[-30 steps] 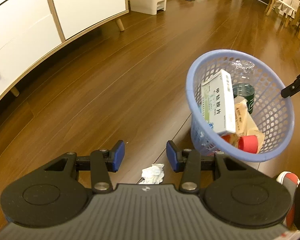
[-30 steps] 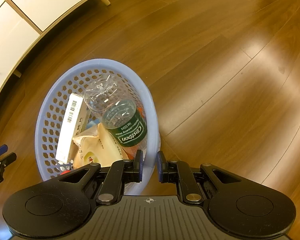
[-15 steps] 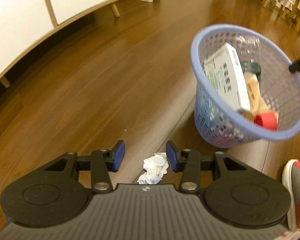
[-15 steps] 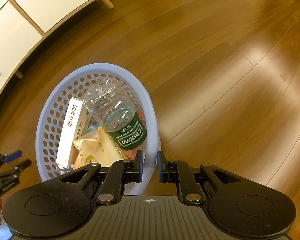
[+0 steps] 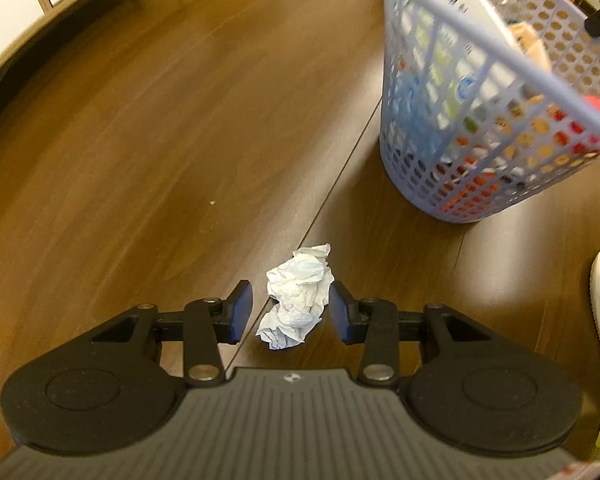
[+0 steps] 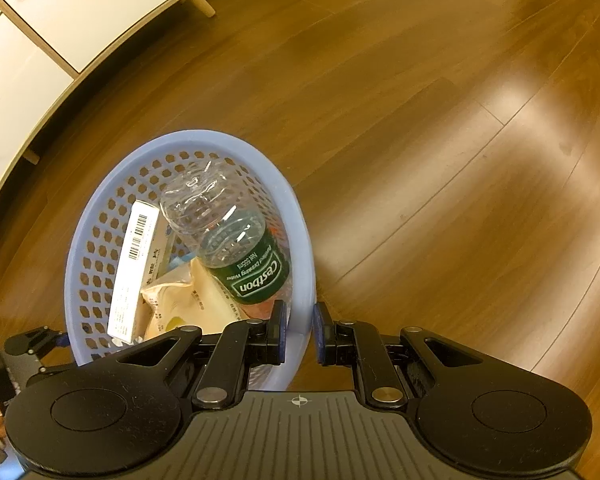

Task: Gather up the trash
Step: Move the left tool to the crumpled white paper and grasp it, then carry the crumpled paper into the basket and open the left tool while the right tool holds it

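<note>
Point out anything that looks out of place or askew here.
A crumpled white tissue lies loose on the brown wooden floor, between the open left gripper fingers. The lavender perforated plastic basket sits tilted, its rim pinched by the right gripper.

Black gripper bodies, blue-padded fingers [image 5: 242, 310]

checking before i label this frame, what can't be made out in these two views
- Left wrist view: the basket is blurred and cut off by the top edge, so its contents are only colours through the mesh.
- Left wrist view: whether the right pad of the open left gripper touches the crumpled tissue.
- Right wrist view: the basket bottom, hidden under the water bottle, box and wrapper.
- Right wrist view: the left gripper, cut off by the left edge.
</note>
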Demonstrator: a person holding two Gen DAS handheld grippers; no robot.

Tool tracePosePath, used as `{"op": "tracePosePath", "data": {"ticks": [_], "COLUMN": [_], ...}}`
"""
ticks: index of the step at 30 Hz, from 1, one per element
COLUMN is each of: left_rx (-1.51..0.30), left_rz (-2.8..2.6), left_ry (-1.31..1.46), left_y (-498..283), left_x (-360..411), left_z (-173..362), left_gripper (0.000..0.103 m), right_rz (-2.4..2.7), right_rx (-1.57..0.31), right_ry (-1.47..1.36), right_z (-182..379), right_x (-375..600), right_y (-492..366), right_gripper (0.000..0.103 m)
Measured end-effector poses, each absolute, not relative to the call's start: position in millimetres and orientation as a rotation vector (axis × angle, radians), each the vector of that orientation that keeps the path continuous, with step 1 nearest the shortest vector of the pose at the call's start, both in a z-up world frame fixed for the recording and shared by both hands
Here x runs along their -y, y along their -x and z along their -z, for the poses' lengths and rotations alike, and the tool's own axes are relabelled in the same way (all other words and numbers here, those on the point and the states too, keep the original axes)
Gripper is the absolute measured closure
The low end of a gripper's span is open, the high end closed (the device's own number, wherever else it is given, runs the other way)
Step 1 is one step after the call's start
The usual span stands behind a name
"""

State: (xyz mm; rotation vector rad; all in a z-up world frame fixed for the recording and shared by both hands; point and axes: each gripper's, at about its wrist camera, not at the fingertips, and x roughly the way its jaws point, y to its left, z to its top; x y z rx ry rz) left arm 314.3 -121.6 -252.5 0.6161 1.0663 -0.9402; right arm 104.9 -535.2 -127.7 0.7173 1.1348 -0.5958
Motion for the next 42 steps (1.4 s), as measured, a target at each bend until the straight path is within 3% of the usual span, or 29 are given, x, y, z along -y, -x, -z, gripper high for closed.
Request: {"op": "tracePosePath", "data": {"ticks": [14, 17, 21, 29, 42], "left_rx": [-1.171, -1.192, -1.184, -1.139, -1.002], "left_rz": [0.893, 0.882, 0.878, 0.855, 0.81], "left_ry": [-0.638, -0.636, -0.627, -0.616, -0.452], "left_y": [-331, -334, -335, -336, -339], "left_x": [138, 139, 146, 143, 124], "left_z": [304, 312, 311, 284, 177], "left_gripper": [0.067, 0.071, 0.087, 0.09, 0.09], "right_rz": [0.596, 0.597, 0.601, 0.605, 0.599], "right_rx": [-1.147, -1.15, -1.152, -1.148, -1.156], "right_ry": [-0.738, -0.74, -0.745, -0.733, -0.696], "right_z": [131, 132, 134, 134, 136], "right_x": [540, 541, 541, 539, 534], "right_y": [-107, -107, -106, -107, -107], "right_gripper": [0.093, 0.093, 0.093, 0.093, 0.093]}}
